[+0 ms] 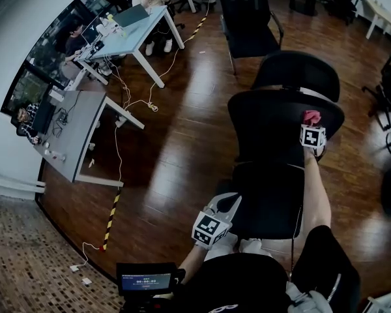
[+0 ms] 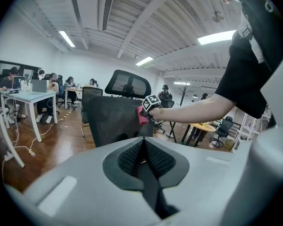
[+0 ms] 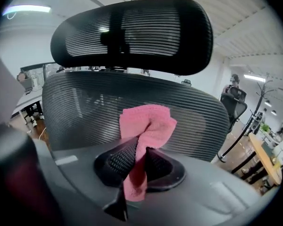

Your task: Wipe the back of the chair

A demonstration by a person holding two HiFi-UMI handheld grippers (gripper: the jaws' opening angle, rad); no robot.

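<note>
Right gripper view says it best: the mesh chair back [image 3: 85, 112] fills the frame right in front of me, headrest [image 3: 132, 36] above it, and the pink cloth [image 3: 148, 124] is bunched up just ahead of the ribbing. My right gripper [image 3: 137, 147] has its jaws pinched nearly closed on the cloth, with the fabric pulled down through the gap and the loose wad sticking out past the tips. From the left gripper's side the cloth looks pressed against the upper edge of the backrest, on my right, though I can't swear it's making full contact. So I'd say I'm in the wiping step itself, up near the top corner. Next thing is probably to drag the cloth across or down the mesh with steady pressure, keeping the pinch tight so the cloth doesn't slip out or snag on the ribs. My left gripper [image 2: 144, 142] is hanging low beside the seat, well away from the cloth, jaws together with nothing between them, so it's basically just along for the ride. Around the chair it's wooden floor [image 1: 182, 129], with desks [image 1: 133, 28] further off.
</note>
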